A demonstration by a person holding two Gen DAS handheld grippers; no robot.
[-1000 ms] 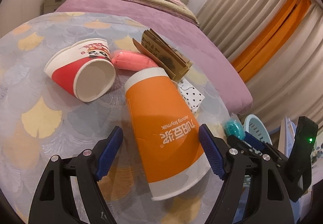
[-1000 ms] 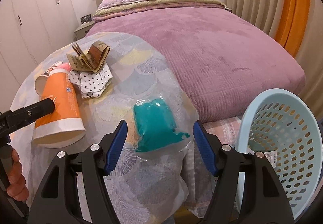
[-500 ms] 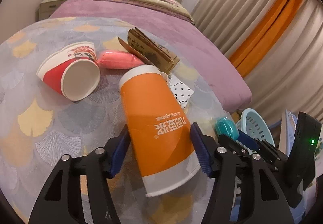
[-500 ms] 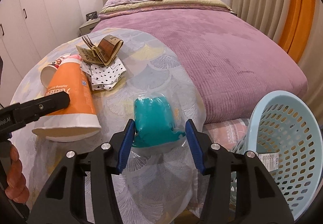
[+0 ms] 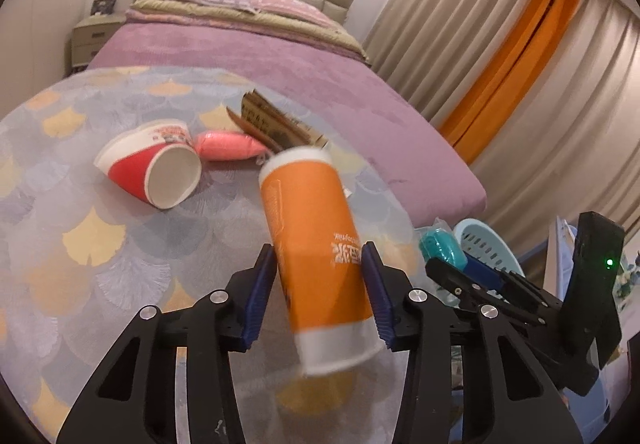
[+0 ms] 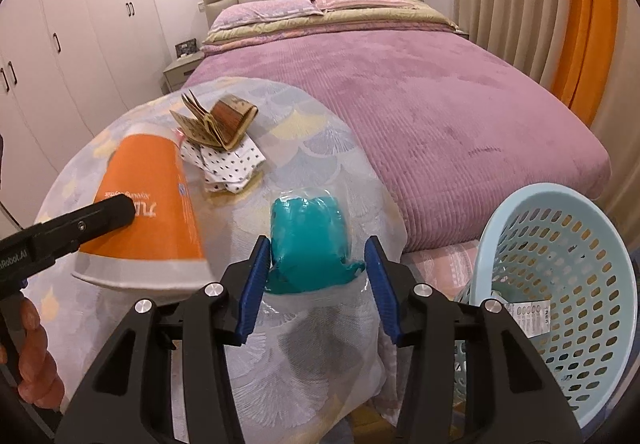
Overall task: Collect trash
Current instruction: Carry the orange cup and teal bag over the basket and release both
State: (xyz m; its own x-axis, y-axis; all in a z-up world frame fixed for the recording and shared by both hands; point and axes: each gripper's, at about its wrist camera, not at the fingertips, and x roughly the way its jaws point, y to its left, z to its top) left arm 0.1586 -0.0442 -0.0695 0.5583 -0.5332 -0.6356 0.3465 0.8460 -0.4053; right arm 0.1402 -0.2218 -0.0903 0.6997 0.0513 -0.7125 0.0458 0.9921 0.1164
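1. Left wrist view: the left tongs (image 5: 320, 298) are pinching the orange paper cup (image 5: 316, 248), with both blue pads pressed against its sides near the wide white-rimmed mouth, which points back toward the camera. The cup is blurred and looks raised off the tabletop (image 5: 60, 244), though the blur makes this hard to confirm.
2. Beyond the cup, a red and white paper cup (image 5: 150, 170) lies on its side with its mouth open toward the camera. A pink packet (image 5: 228, 145) lies just beside it, and a folded brown cardboard piece (image 5: 276, 126) lies behind that.
3. At the right edge of this view the right tongs (image 5: 452, 262) appear beside a teal object (image 5: 438, 244), with the pale blue basket (image 5: 488, 248) just behind.
4. Right wrist view: the right tongs (image 6: 316, 286) have closed around the teal object wrapped in clear plastic (image 6: 310, 244) at the tabletop's near edge; the left pad touches it, the right pad sits at its plastic edge.
5. The orange cup (image 6: 148, 200) lies to the left, clamped by the other black finger (image 6: 68, 230). A polka-dot paper (image 6: 228, 166) lies under the cardboard. The basket (image 6: 560, 284) stands to the right, below the tabletop and beside the bed (image 6: 440, 96).
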